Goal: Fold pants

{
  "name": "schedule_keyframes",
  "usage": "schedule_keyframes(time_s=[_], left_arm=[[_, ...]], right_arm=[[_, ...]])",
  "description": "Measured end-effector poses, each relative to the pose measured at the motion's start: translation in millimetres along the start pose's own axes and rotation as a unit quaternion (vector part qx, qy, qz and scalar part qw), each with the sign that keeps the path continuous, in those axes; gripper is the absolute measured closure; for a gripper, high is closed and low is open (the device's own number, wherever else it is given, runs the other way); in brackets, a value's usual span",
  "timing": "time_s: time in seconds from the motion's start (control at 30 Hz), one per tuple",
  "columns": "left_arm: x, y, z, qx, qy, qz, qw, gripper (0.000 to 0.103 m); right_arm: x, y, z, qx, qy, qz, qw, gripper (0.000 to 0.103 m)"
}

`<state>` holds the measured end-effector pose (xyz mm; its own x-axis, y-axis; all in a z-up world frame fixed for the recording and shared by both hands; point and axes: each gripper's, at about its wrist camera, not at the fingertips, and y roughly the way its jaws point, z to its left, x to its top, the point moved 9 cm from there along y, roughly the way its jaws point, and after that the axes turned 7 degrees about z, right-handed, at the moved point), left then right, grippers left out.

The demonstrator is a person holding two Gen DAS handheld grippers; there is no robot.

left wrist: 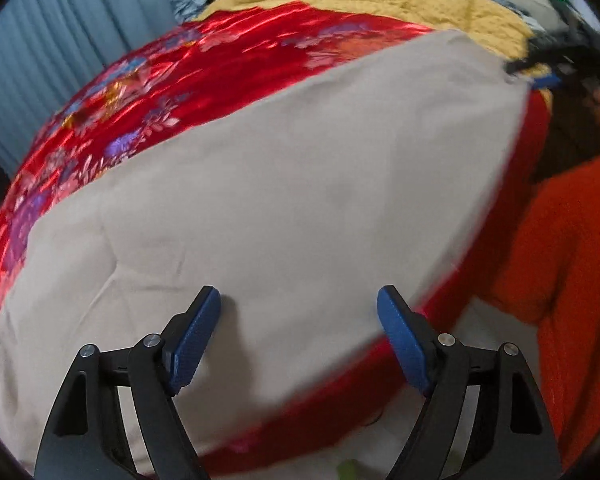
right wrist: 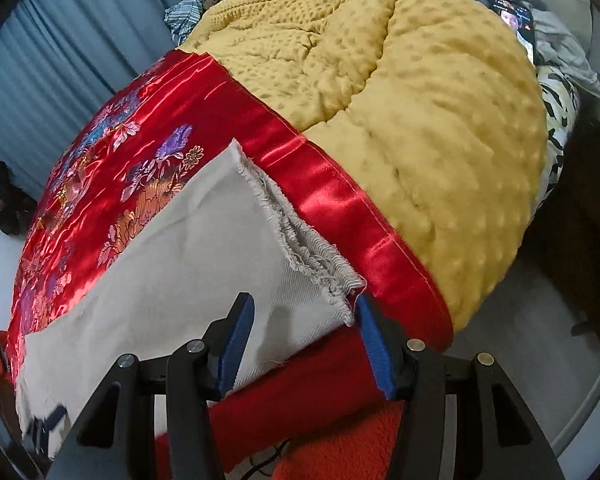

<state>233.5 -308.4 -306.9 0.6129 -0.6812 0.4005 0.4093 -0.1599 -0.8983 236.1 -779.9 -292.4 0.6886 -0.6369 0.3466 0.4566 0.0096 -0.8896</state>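
Pants (left wrist: 268, 200) lie flat on the red quilt (left wrist: 148, 80), long axis running between my hands. My left gripper (left wrist: 300, 300) hovers apart over one end; my right gripper (right wrist: 304, 312) straddles the frayed hem (right wrist: 300, 248), jaws half apart, not pinching.

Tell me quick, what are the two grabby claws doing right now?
Left gripper: open, fingers apart above the beige pants, holding nothing.
Right gripper: open, fingers either side of the pants' frayed hem, not pinching it.
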Motion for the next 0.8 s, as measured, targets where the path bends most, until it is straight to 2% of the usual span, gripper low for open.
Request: schedule_keyframes(time_s=[0.1, 0.27, 0.37, 0.47, 0.53, 0.6, 0.7, 0.8], left_arm=[[1.6, -15.3, 3.3, -0.015, -0.001, -0.004, 0.9999, 0.019], [24.3, -29.7, 41.7, -0.015, -0.07, -0.025, 0.9971, 0.019], [24.9, -14.8, 31.5, -0.011, -0.047, -0.008, 0.9988, 0.019], [6.3, 7.7, 4.7, -0.001, 0.0, 0.017, 0.9999, 0.02], [3.1, 12.8, 1.2, 0.013, 0.006, 0.01, 0.9998, 0.019], [3.3, 11.9, 2.5, 0.004, 0.0, 0.013, 0.9999, 0.019], [5.6, 14.4, 4.9, -0.004, -0.003, 0.018, 0.9998, 0.017], [7.3, 14.5, 6.3, -0.005, -0.012, 0.017, 0.9998, 0.016]], right_arm=[[1.5, -1.4, -2.0, 0.003, 0.009, -0.006, 1.0, 0.05], [-0.3, -3.1, -10.6, 0.008, 0.029, -0.009, 1.0, 0.05], [-1.5, -4.2, -17.8, 0.02, 0.048, -0.011, 0.999, 0.05], [-2.4, -6.6, -29.5, 0.065, 0.093, -0.021, 0.993, 0.05], [-2.1, -12.2, -43.6, 0.125, 0.144, -0.04, 0.981, 0.05], [-3.6, -15.4, -55.9, 0.162, 0.186, -0.043, 0.968, 0.05], [-8.5, -17.3, -47.0, 0.214, 0.198, -0.015, 0.956, 0.048], [-13.7, -7.3, -21.2, 0.223, 0.168, 0.031, 0.96, 0.048]])
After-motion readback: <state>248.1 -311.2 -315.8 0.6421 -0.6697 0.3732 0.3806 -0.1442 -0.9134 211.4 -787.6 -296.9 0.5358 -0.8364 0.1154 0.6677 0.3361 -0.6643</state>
